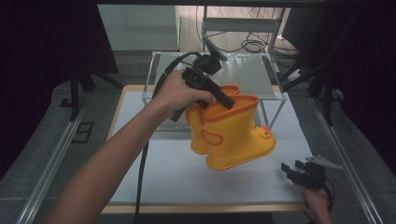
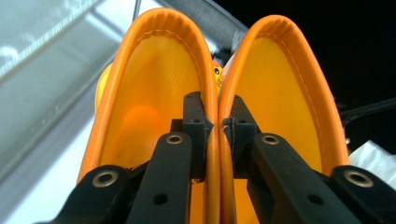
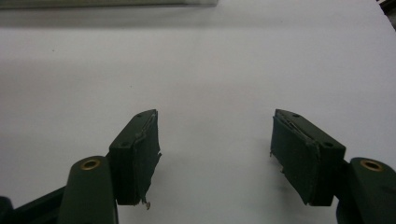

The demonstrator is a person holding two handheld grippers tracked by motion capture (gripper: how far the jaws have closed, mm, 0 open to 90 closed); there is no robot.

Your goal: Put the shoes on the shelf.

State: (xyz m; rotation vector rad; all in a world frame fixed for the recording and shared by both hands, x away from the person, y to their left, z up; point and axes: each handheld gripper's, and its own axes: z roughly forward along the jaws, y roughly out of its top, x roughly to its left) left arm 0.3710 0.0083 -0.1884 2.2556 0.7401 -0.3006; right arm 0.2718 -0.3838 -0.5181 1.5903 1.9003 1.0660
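Boots: a pair of small yellow rubber rain boots with orange cuffs (image 1: 233, 135), hanging in the air above the white table top (image 1: 187, 179), clear of it and tilted toe-down, in front of a low metal-framed shelf with a grey top (image 1: 247, 74).
Grip on the boots: the left gripper (image 2: 218, 128) has one jaw inside each boot and pinches the two touching orange rims (image 2: 217, 140) between its pads, so one squeeze carries both boots as a unit.
Why they tilt: held only at the cuffs, the heavier soles swing down and away from the left hand (image 1: 180, 93), I'd guess.
Duck detail: an orange beak on the near toe (image 1: 266, 133), facing the right edge.
Right gripper: the black right gripper (image 3: 215, 154) rests low at the near right corner of the table, its jaws spread wide with nothing between them, likely kept aside as a spare hand for when the boots are set down.
Shelf: probably the boots' destination, though that is my reading.
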